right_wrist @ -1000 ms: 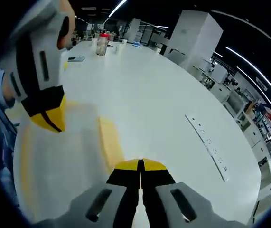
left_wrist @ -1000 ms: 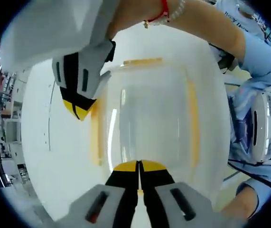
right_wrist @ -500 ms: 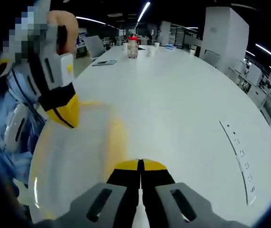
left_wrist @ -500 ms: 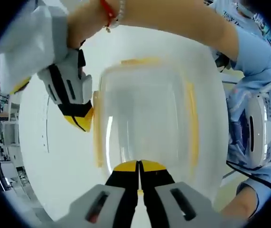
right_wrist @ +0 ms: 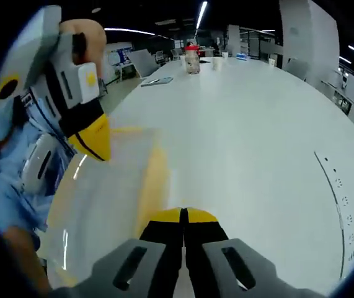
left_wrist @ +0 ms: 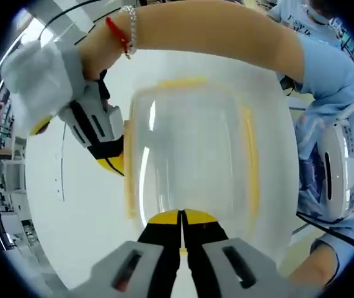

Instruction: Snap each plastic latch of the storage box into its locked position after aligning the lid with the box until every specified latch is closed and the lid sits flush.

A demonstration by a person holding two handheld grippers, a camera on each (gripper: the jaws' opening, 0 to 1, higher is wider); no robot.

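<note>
The clear storage box stands on the white table with its lid on. Yellow latches show on its left side, far side and right side. My left gripper is shut, its yellow tips over the lid's near edge; from the right gripper view, the left gripper rests its tip on the lid. My right gripper is shut beside a yellow side latch. In the left gripper view, the right gripper touches the left latch, with nothing held.
A person's bare arm with a red bracelet crosses above the box, and blue clothing is at the right. On the table lie a socket strip, a red-lidded jar and a flat dark item.
In the left gripper view, the right gripper has slid from the box's far left corner down along the left latch. The right gripper view has swung. The box has stayed put.
</note>
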